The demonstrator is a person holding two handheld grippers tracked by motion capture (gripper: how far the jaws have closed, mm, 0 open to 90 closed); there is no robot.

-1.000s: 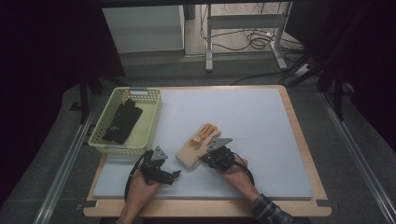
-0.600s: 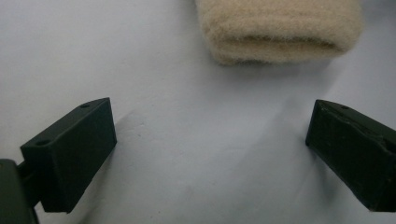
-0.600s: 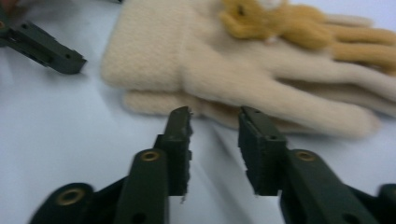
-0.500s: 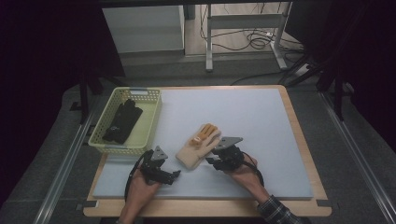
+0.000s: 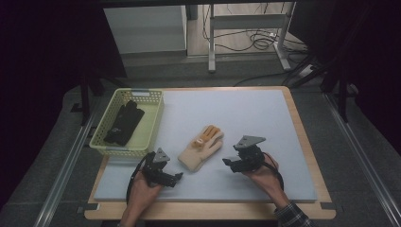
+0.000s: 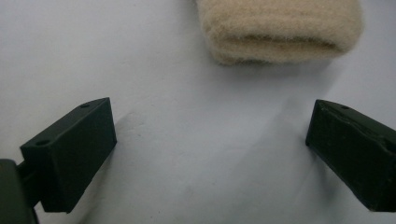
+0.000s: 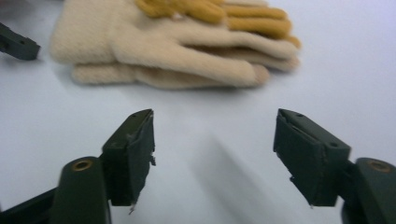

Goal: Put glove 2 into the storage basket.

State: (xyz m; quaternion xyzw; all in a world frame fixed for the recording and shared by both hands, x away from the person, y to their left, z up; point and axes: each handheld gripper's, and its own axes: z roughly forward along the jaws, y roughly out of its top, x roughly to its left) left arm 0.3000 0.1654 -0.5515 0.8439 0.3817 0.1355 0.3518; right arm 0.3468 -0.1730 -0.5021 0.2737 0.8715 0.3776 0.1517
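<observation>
- Lying flat on the pale mat of the worktop (image 5: 283,142), the cream glove (image 5: 200,147) with orange fingers sits between the two tools, its cuff toward the person and its fingers pointing away toward the far right.
- The right tool (image 5: 232,162) has just been opening; its jaws now stand wide apart with nothing between them, and in the right gripper view only bare mat lies between them, the glove (image 7: 177,46) a little way ahead and untouched.
- The left tool (image 5: 177,176) is also spread wide and empty; in the left gripper view the glove's cuff (image 6: 280,30) lies just beyond the jaws, near but not touching.
- A yellow basket (image 5: 156,120) stands at the left edge of the worktop, well apart from the cream glove, with a black glove (image 5: 124,123) lying in it.
- My reading of the step: the cream glove has been let go on the mat and is waiting for a fresh grip, most likely to join the black one in the basket.
- The next move calls for one tool to come in low over the mat, straddle a thin edge of the knit such as the cuff, and close firmly enough that the soft fabric does not slip out on lifting.
- The left tool looks better placed, being nearest the cuff and on the basket's side.
</observation>
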